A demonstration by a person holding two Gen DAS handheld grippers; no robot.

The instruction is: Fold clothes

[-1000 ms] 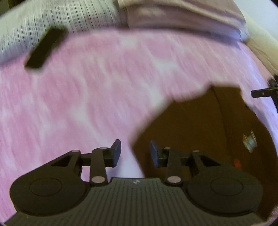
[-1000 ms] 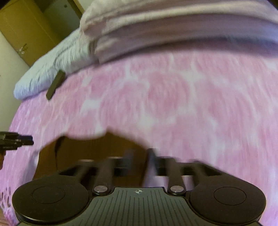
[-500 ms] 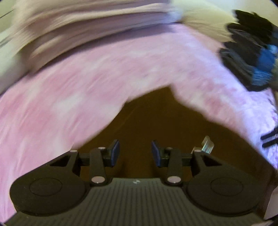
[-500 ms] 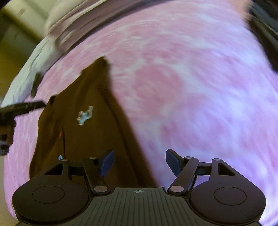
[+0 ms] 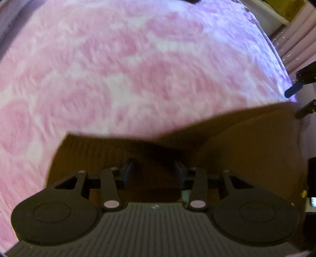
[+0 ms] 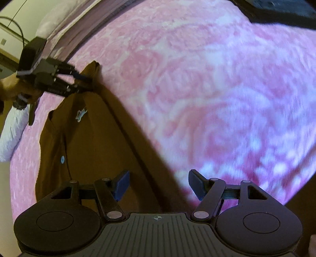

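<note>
Item: brown garment (image 6: 86, 146), plain, lying flat on your pink patterned bedspread (image 6: 207, 89), left of and beneath your right gripper (image 6: 158, 185), whose jaws stand wide with nothing between them. A small pale star-shaped patch (image 6: 81, 114) marks it; no legible writing. Your left gripper (image 5: 153, 170) is part-open above one corner; grip uncertain.

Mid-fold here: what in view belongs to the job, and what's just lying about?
In the job:
- brown garment
- left gripper, open over it
- right gripper, open

Lying about:
- pink blanket underneath
- dark clothing, far corner
- white pillow
</note>
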